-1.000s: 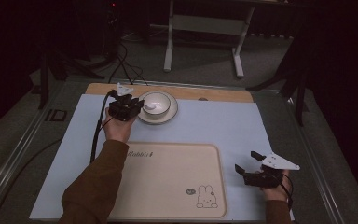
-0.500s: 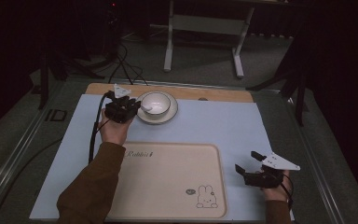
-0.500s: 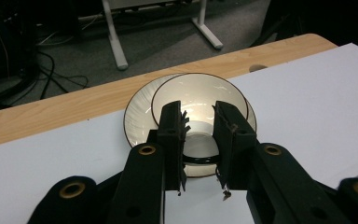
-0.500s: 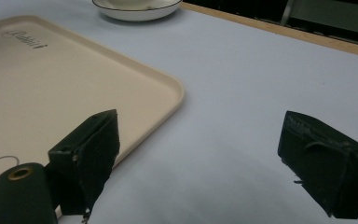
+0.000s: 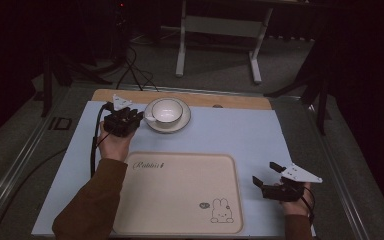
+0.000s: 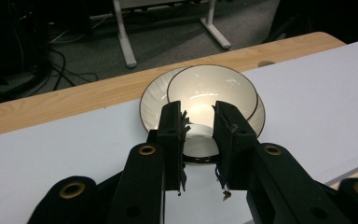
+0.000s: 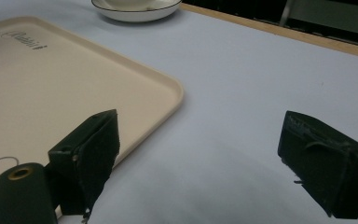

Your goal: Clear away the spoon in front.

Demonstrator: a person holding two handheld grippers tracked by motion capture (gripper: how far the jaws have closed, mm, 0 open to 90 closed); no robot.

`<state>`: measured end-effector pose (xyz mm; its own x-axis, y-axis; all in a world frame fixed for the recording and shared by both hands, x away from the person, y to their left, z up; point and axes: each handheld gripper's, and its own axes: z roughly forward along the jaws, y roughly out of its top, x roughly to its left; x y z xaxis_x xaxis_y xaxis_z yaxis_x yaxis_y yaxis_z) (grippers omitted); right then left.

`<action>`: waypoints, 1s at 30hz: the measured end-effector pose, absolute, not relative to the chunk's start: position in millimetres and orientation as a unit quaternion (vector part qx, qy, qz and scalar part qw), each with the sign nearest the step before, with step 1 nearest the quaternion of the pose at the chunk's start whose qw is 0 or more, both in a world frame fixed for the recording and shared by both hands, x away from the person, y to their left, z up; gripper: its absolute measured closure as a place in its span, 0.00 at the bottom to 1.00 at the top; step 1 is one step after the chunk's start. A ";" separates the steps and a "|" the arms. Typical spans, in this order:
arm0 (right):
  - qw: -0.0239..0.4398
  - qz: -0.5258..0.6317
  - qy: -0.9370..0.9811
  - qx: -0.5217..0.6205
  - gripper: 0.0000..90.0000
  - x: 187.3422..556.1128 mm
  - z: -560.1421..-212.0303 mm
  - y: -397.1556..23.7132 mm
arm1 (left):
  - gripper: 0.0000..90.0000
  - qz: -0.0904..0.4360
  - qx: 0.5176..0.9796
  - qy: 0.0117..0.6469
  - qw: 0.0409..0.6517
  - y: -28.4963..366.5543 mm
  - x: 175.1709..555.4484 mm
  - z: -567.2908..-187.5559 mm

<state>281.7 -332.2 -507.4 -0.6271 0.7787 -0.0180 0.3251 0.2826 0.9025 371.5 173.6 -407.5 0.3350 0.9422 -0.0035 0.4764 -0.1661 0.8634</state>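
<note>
A white cup [image 5: 166, 110] with a dark rim sits over its matching saucer [image 5: 176, 125] at the far middle of the table. My left gripper [image 5: 139, 118] reaches it from the left. In the left gripper view the left gripper [image 6: 198, 109] is shut on the cup [image 6: 209, 88] at its near side, apparently by the handle, which the jaws hide. The cup looks slightly raised over the saucer [image 6: 145, 105]. My right gripper [image 5: 263, 172] rests open at the near right, beside the tray. Nothing lies between its jaws in the right gripper view [image 7: 200, 135].
A cream tray [image 5: 180, 170] with a rabbit drawing lies at the near middle on the pale blue mat [image 5: 240, 135]; its corner [image 7: 51, 79] is next to the right gripper. A wooden strip [image 5: 230, 100] edges the mat's far side. Stands and cables are beyond the table.
My left gripper has drawn a little to the left and nearer with the cup, which has shifted slightly over the saucer. The right gripper has stayed where it was.
</note>
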 end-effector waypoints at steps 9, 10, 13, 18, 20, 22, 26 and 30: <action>0.238 0.478 0.765 0.361 0.14 281.5 -507.3 -332.1 | 0.82 0.288 0.703 0.506 0.408 182.3 359.3 -408.6; 0.238 0.478 0.765 0.361 0.14 281.5 -507.3 -332.2 | 0.82 0.288 0.703 0.506 0.407 183.0 358.0 -408.6; 0.239 0.478 0.764 0.361 0.14 281.5 -507.2 -332.4 | 0.82 0.289 0.702 0.507 0.407 184.7 354.1 -409.1; 0.238 0.478 0.764 0.361 0.14 281.5 -507.2 -332.4 | 0.82 0.288 0.699 0.511 0.409 187.2 348.0 -410.9; 0.238 0.478 0.765 0.361 0.14 281.5 -507.2 -332.4 | 0.82 0.287 0.699 0.512 0.409 188.2 345.6 -412.0; 0.238 0.478 0.765 0.361 0.14 281.4 -507.2 -332.2 | 0.82 0.287 0.700 0.512 0.408 189.1 343.5 -413.6; 0.239 0.478 0.765 0.361 0.14 281.3 -507.1 -332.2 | 0.82 0.285 0.699 0.515 0.407 192.0 339.4 -417.2; 0.239 0.478 0.765 0.361 0.14 281.4 -507.1 -332.3 | 0.82 0.285 0.697 0.519 0.406 195.0 335.1 -420.8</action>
<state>281.4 -332.3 -507.1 -0.6253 0.7801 -0.0207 0.3235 0.2832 0.9028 335.1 195.0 -420.8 0.2998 0.9537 -0.0234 0.4915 -0.1333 0.8606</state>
